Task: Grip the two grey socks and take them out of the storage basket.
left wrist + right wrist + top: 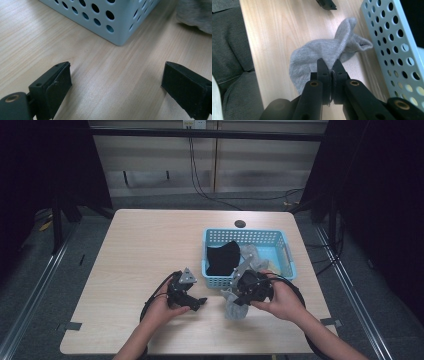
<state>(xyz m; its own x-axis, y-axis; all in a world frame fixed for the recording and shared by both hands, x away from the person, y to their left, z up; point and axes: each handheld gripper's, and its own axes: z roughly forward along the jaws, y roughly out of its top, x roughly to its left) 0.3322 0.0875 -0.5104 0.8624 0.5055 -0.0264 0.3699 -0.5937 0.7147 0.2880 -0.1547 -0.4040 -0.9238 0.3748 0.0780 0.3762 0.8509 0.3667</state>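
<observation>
A grey sock (319, 55) hangs from my right gripper (331, 65), whose jaws are shut on its fabric; its lower end rests crumpled on the table just in front of the blue basket (216, 281). From above, the grey sock (234, 309) shows below the right gripper (239, 296). My left gripper (200, 302) rests low over the table left of the sock, jaws wide open with nothing between them (115, 82). A black garment (222, 257) and a pale grey one (252, 255) lie in the basket.
The basket's perforated corner (117, 37) stands close ahead of the left gripper, and its wall (394, 37) runs along the right gripper's side. The wooden table (145, 245) has bare room at the left and back. A dark round hole (240, 224) sits behind the basket.
</observation>
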